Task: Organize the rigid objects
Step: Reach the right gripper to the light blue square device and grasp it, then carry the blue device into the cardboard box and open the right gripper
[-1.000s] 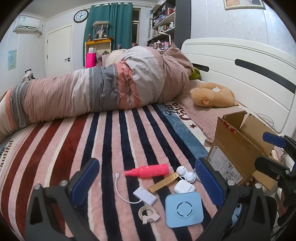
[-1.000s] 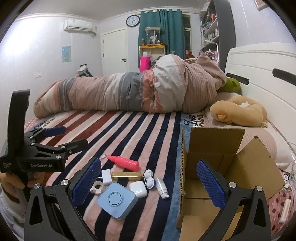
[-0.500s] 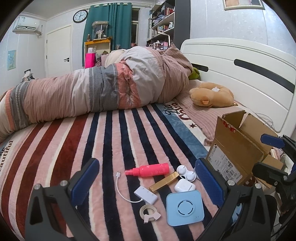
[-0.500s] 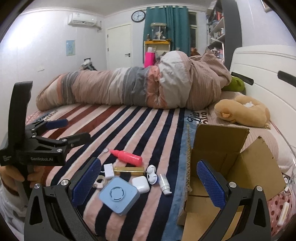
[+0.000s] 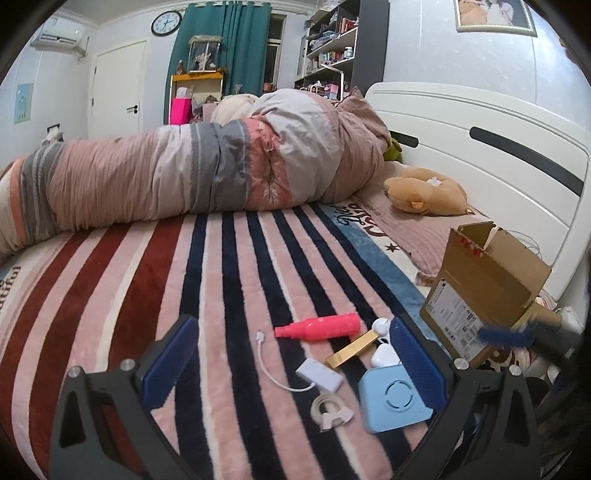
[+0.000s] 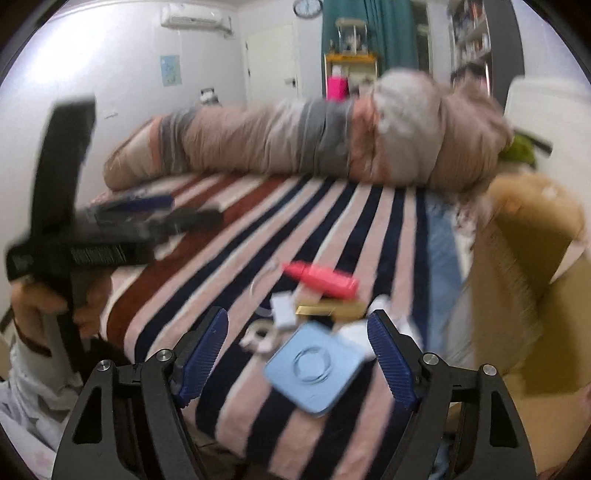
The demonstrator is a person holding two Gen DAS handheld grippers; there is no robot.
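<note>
You were working over a bed covered by a striped blanket [image 5: 236, 280] in pink, dark red and navy, with a rolled-up duvet [image 5: 192, 177] lying across the upper middle of the left wrist frame and a white headboard [image 5: 480, 147] along the right. Behind it stood a white door [image 5: 114, 85], teal curtains [image 5: 221, 33], a wall clock [image 5: 166, 23] and crowded shelves [image 5: 328, 44]; a tan plush toy [image 5: 424, 194] lay near the headboard. An open cardboard box [image 5: 484, 280] sat at the right edge of the blanket. The small things lay clustered at the lower centre of that frame, just left of the box: a pink bottle [image 5: 321, 326] on its side, a gold bar-shaped case [image 5: 351, 350] touching it below, a white adapter [image 5: 319, 373] with its thin cable, a small roll of tape [image 5: 328, 408], a white earbud case [image 5: 382, 354] partly hidden, and a pale blue square device [image 5: 391, 400] with a ring pattern on top. Your left gripper [image 5: 295, 362] had its fingers wide apart with nothing between the pads. Your right gripper [image 6: 297, 354], seen in a blurred frame, was closing its jaws with the blue device lying below and between them, the pads not yet touching it. Your left hand [image 6: 55, 306] showed at the lower left of the right wrist frame.
</note>
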